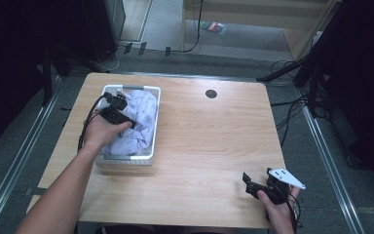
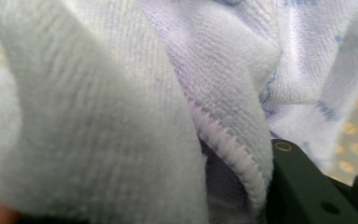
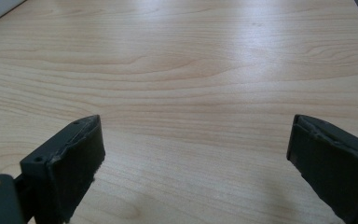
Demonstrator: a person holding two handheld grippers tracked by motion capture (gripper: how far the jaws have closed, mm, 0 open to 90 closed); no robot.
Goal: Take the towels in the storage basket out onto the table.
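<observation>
The cloth [image 1: 139, 122] lies bunched in the basket [image 1: 156, 122], its hemmed fold pressed against the left gripper [image 1: 118, 108]; jaw state unclear. Soft, light, limp: pinch the hem. Right gripper [image 3: 193, 161] gapes over bare table [image 3: 191, 70]

Your left forearm [image 1: 61, 187] comes in from the bottom left and stretches forward, with your left hand [image 1: 100, 132] wrapped around the left gripper [image 1: 126, 117], cable looping off its back. In the left gripper view one dark jaw pokes up at the lower right and the rest of the mouth is covered up close, so can't really tell how wide it's set. Your right hand [image 1: 278, 207] sits low at the bottom right holding the right gripper [image 3: 193, 163], grey plate on top, jaws spread wide apart with nothing between them.
</observation>
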